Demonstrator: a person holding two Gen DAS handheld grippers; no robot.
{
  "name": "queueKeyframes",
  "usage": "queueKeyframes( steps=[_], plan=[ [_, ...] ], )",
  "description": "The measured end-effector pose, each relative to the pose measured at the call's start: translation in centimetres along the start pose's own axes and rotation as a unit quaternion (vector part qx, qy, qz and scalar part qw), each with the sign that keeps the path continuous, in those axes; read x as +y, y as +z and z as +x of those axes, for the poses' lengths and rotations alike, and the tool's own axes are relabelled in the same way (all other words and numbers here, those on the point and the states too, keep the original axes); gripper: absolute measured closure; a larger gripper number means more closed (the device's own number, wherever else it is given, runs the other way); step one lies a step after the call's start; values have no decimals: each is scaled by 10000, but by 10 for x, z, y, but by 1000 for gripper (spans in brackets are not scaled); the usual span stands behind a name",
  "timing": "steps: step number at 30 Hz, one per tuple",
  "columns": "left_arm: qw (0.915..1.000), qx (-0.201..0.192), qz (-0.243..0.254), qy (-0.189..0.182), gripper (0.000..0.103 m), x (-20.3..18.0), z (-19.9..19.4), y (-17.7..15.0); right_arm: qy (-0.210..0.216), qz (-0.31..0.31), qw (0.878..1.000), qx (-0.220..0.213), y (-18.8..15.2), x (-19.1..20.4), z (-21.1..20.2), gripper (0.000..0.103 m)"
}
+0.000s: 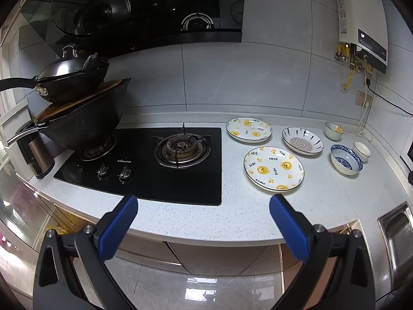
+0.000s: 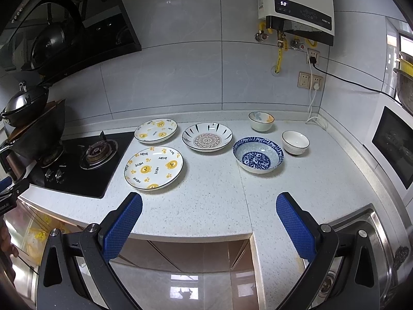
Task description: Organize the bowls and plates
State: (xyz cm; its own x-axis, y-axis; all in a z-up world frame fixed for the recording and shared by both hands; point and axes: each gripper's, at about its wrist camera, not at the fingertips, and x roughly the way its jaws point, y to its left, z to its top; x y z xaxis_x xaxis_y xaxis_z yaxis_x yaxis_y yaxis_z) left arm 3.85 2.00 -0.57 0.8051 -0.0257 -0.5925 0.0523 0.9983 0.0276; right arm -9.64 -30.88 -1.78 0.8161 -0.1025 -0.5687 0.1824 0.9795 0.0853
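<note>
On the white speckled counter (image 2: 211, 206) lie a large bear-print plate (image 2: 153, 167) (image 1: 273, 168), a smaller bear-print plate (image 2: 156, 130) (image 1: 248, 129) behind it, and a mandala-pattern plate (image 2: 207, 137) (image 1: 302, 140). To the right stand a blue-patterned bowl (image 2: 258, 154) (image 1: 346, 159), a plain white bowl (image 2: 295, 142) (image 1: 362, 150) and a white bowl with orange marks (image 2: 261, 121) (image 1: 334, 130). My left gripper (image 1: 204, 201) is open and empty, in front of the counter edge by the hob. My right gripper (image 2: 209, 199) is open and empty, over the counter's front edge.
A black gas hob (image 1: 144, 162) sits left of the plates, with stacked woks (image 1: 77, 118) on its left burner. A steel sink (image 2: 361, 245) lies at the right. A water heater (image 2: 296, 7), sockets and cables hang on the tiled wall. A microwave (image 2: 395, 144) stands far right.
</note>
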Motion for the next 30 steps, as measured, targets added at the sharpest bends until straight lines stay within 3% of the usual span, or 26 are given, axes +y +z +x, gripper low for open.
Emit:
queueKeyframes(
  steps=[16,23,30],
  plan=[
    [9995,267,-53,-179,0,13,45,7,56,-98,9997,205,8,26,40,1],
    [9982,532,44,-259,0,-3,77,11,442,-194,9979,430,11,35,80,1],
    [9985,547,-43,-14,0,-22,105,36,805,-394,9951,409,38,26,122,1]
  ],
)
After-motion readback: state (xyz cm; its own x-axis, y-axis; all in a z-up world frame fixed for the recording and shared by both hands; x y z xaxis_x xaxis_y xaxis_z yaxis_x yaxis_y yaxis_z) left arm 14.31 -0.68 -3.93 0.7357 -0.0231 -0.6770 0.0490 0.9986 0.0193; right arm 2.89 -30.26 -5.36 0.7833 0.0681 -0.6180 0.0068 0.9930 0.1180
